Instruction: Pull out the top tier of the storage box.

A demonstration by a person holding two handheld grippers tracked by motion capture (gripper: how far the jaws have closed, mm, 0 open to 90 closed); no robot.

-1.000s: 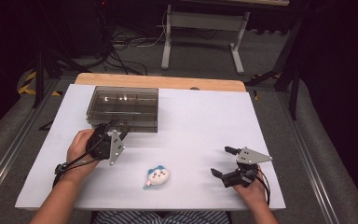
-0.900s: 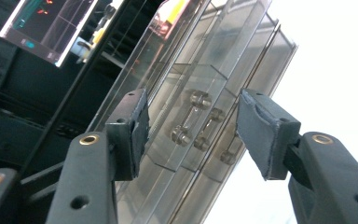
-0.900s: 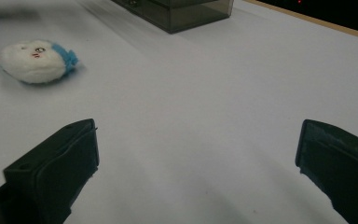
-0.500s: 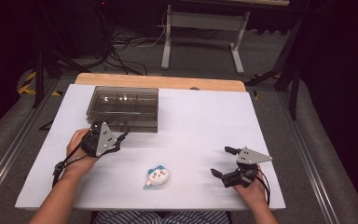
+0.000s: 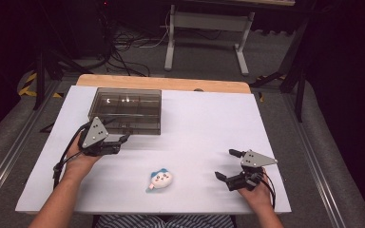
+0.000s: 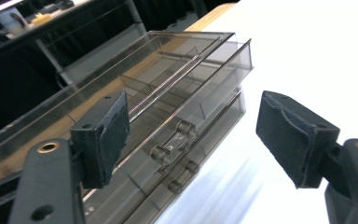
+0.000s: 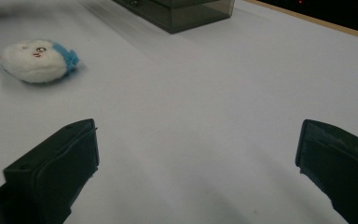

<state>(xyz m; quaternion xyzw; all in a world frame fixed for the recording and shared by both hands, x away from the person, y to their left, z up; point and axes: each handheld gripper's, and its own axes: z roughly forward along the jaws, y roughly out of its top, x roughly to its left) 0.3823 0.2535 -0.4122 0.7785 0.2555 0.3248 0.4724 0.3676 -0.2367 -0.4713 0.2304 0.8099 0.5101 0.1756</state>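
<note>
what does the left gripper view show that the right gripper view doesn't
Left gripper view alone: the smoky clear drawer box seen close, its top drawer pulled partly out, inner dividers visible, and two small clear handles stacked on the drawer fronts. The left gripper has just been opening, with nothing between its jaws.

Right gripper view alone: the white plush toy with a blue tuft, lying on the table, and the open right gripper.

Both: the white table and part of the drawer box.
</note>
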